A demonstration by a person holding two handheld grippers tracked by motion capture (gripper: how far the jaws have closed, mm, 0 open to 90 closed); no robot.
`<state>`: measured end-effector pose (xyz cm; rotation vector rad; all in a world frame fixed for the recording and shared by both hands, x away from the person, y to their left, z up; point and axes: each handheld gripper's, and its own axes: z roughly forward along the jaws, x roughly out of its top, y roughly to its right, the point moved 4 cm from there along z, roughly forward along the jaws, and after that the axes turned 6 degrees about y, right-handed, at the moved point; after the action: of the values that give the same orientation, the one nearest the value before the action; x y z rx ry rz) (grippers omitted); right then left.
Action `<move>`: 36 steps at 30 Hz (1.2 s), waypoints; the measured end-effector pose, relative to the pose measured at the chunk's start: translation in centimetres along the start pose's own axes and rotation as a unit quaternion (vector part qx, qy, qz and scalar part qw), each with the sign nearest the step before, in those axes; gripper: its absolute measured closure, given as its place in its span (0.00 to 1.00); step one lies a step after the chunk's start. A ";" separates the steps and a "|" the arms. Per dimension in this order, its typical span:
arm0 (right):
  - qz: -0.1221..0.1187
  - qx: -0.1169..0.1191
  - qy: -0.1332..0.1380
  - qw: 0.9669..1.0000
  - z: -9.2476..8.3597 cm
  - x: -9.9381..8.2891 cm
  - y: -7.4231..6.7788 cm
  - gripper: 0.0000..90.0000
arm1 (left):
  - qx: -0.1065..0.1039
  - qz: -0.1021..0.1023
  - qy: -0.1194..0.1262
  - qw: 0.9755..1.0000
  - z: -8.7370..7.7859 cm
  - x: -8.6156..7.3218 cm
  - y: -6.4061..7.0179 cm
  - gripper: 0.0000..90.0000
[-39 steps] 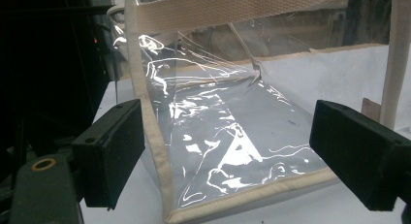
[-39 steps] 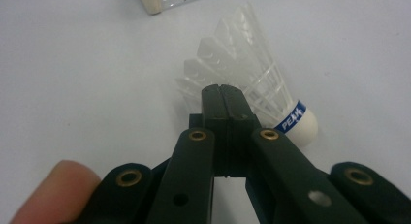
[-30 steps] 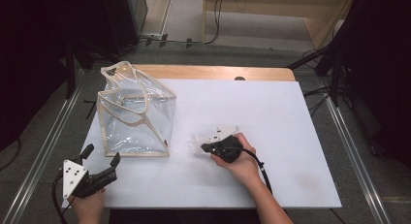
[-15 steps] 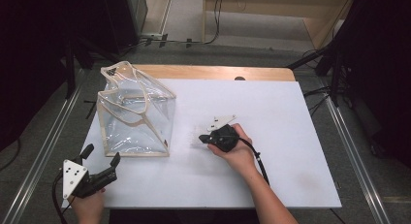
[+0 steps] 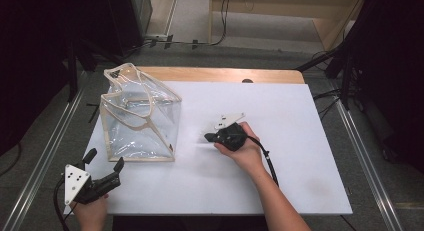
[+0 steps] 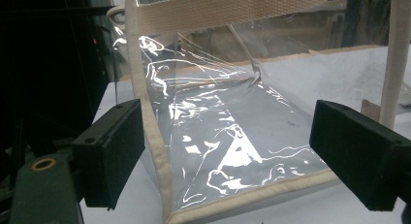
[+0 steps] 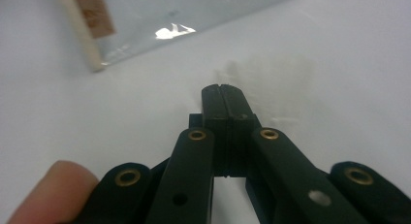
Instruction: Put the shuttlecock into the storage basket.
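Tools differ — left tool (image 5: pixel 104 166) spread wide facing clear bag (image 5: pixel 137 122), right tool (image 5: pixel 209 137) clenched empty

The bag (image 5: pixel 137 118) is clear plastic with beige webbing trim and straps. The tabletop (image 5: pixel 300 141) is white with a light wood edge. Both grippers' jaws are black, with brass rivets.
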<state>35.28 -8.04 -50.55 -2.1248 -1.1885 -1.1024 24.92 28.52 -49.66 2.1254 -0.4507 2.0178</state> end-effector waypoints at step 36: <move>0.078 -0.138 0.044 0.986 -4.4 0.6 3.3 0.05 | -0.001 -0.001 -0.002 1.000 0.0 0.0 0.0 0.15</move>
<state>36.45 -12.59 -47.59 -2.3004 -0.8527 -1.3378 24.92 28.50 -49.68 2.1274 -0.4497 2.0126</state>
